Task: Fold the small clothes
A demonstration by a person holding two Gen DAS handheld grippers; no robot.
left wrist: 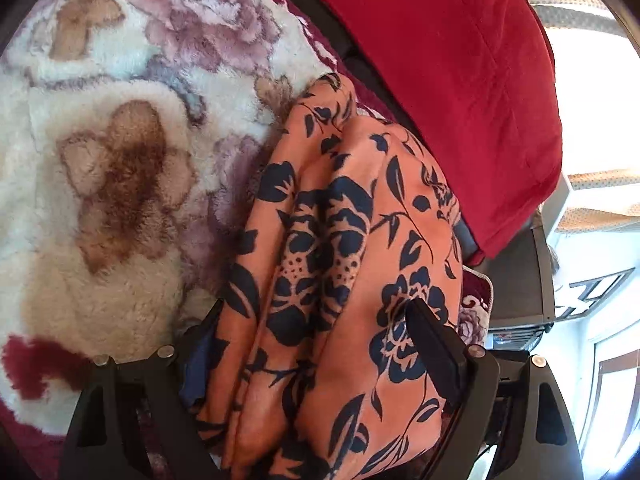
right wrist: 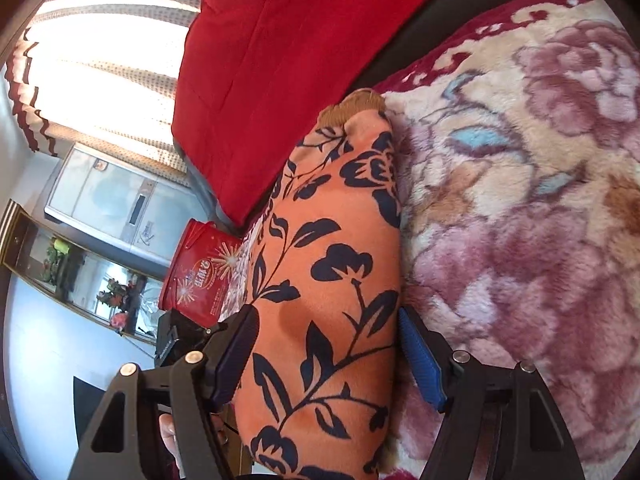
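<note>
An orange garment (left wrist: pixel 360 220) with dark blue flowers lies bunched in long folds on a fluffy floral blanket (left wrist: pixel 120 160). My left gripper (left wrist: pixel 316 304) straddles its near end with wide jaws. Its blue left pad is beside the cloth and its right finger lies over it, with cloth showing on both sides. In the right wrist view the same garment (right wrist: pixel 332 248) fills the gap of my right gripper (right wrist: pixel 326 312). The ribbed face of the blue pad shows bare at the cloth's edge. A brown ribbed hem (right wrist: pixel 356 106) shows at the garment's far end.
A red quilt (left wrist: pixel 440 60) is heaped just beyond the garment, also the red quilt (right wrist: pixel 280 60) in the right view. A red printed tin (right wrist: pixel 200 272) and a grey appliance (right wrist: pixel 112 200) stand off the bed's edge. A thumb (right wrist: pixel 170 436) grips the right handle. The blanket (right wrist: pixel 520 240) spreads to the right.
</note>
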